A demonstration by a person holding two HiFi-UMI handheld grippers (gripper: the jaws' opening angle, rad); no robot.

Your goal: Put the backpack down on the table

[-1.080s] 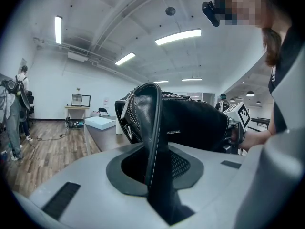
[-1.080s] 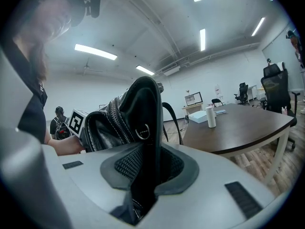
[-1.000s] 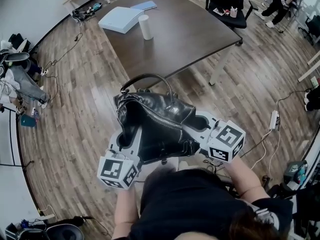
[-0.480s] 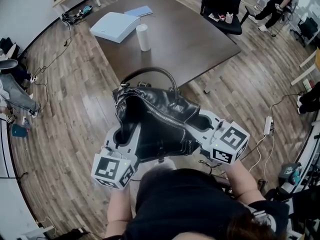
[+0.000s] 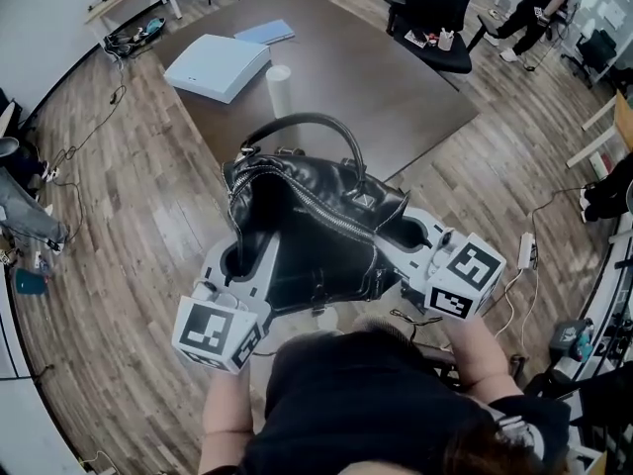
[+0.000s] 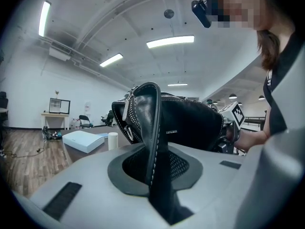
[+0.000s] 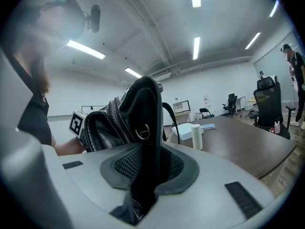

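Observation:
A black leather backpack (image 5: 316,231) with an open zipped top and an arched carry handle (image 5: 307,127) hangs in the air between my two grippers, just short of the dark brown table (image 5: 386,77). My left gripper (image 5: 252,255) grips the bag's left side; a black leather strap (image 6: 155,147) is pinched between its jaws, which are closing further on it. My right gripper (image 5: 401,236) is shut on the bag's right side, with a fold of leather (image 7: 147,142) and a metal ring clamped in its jaws. The bag hides both sets of fingertips in the head view.
On the table lie a flat white box (image 5: 218,65), a blue booklet (image 5: 265,33) and a white cylinder (image 5: 280,92). A black office chair (image 5: 435,8) stands at the far edge, with a person (image 5: 529,3) beyond. Cables and a power strip (image 5: 524,250) lie on the wood floor.
Both grippers have carried the backpack forward and a little up, toward the table. The bag's handle now overlaps the table's near corner; the grip on both sides is the same.

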